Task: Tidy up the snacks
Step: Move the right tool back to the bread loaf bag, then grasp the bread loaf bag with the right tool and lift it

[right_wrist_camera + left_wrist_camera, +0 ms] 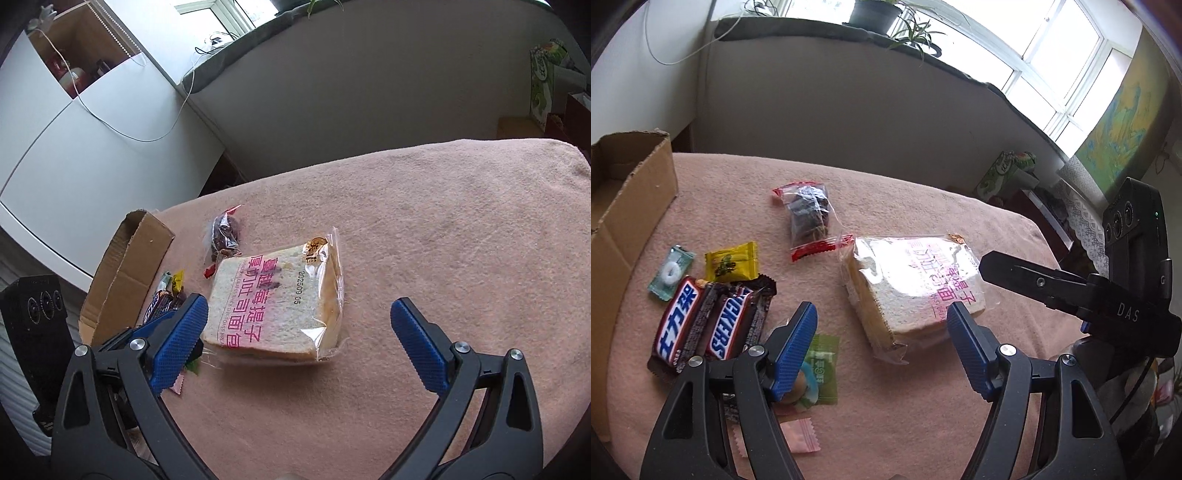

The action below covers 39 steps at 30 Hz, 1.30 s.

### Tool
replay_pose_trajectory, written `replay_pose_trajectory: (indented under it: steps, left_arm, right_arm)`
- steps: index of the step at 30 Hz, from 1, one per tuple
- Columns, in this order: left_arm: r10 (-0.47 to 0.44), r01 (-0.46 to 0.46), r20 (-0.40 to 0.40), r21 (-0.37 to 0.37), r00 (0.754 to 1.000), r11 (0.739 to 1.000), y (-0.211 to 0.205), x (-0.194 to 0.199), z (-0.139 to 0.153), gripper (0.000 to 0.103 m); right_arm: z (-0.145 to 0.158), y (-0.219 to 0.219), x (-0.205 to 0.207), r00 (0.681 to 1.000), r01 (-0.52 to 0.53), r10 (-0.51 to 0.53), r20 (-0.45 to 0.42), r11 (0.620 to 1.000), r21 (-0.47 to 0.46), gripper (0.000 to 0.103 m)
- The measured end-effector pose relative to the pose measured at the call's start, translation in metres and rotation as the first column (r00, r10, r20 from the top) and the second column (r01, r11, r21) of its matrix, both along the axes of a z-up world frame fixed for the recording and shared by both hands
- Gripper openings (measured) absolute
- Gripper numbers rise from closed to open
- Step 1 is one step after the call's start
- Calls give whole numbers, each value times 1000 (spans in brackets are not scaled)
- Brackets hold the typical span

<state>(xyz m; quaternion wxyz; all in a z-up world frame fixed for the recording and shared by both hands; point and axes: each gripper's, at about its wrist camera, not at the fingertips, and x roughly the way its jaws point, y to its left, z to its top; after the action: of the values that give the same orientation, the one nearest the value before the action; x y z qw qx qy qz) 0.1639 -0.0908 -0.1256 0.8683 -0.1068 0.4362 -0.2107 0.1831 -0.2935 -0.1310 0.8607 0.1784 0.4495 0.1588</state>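
Both grippers I'm holding are spread wide with nothing between the pads: left gripper (882, 325) hangs low over the pink cloth (905, 206), right gripper (299, 317) likewise over the same cloth from the other side.

Left to right in the left wrist view: cardboard box (631, 206) stands open at the table's left edge. Next to it a mint candy (670, 273) in a clear-green wrapper, then a yellow candy (731, 261) just beside it. Below those, two Snickers bars (701, 325) lie side by side, touching. My left finger (794, 350) covers part of a green candy (822, 369); a pink candy (801, 435) lies near it, closer to the camera. Further back, mid-table, a clear packet of dark dried fruit (809, 216) with red sealed ends. Its near end touches the bagged toast bread (916, 288), which lies flat at centre, just ahead of my right finger (967, 350). Right gripper's black body enters from the right edge, tip over the bread's far corner.

Right wrist view: bread (277, 306) sits between the pads, closer to the left one.
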Motion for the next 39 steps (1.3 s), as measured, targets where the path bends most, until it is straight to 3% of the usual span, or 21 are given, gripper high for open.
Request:
replay_pose_trajectory:
  steps: [5, 9, 15, 30, 39]
  left_arm:
    - [-26, 25, -27, -18, 999, 1000, -3, 8, -6, 67]
    - [-55, 53, -43, -32, 998, 998, -7, 10, -10, 54]
    - [-68, 67, -25, -15, 997, 998, -12, 9, -6, 50]
    - [-47, 47, 62, -5, 997, 999, -1, -7, 17, 48]
    - [47, -42, 136, -35, 990, 998, 51, -26, 44, 48]
  right_arm:
    - [-10, 2, 10, 999, -29, 31, -40, 999, 43, 86]
    - [-16, 7, 14, 996, -48, 51, -68, 998, 36, 65]
    - [-13, 10, 11, 997, -42, 43, -57, 999, 20, 56]
    - [21, 32, -10, 998, -67, 67, 20, 997, -29, 53]
    - [55, 86, -15, 983, -155, 158, 88, 987, -44, 53]
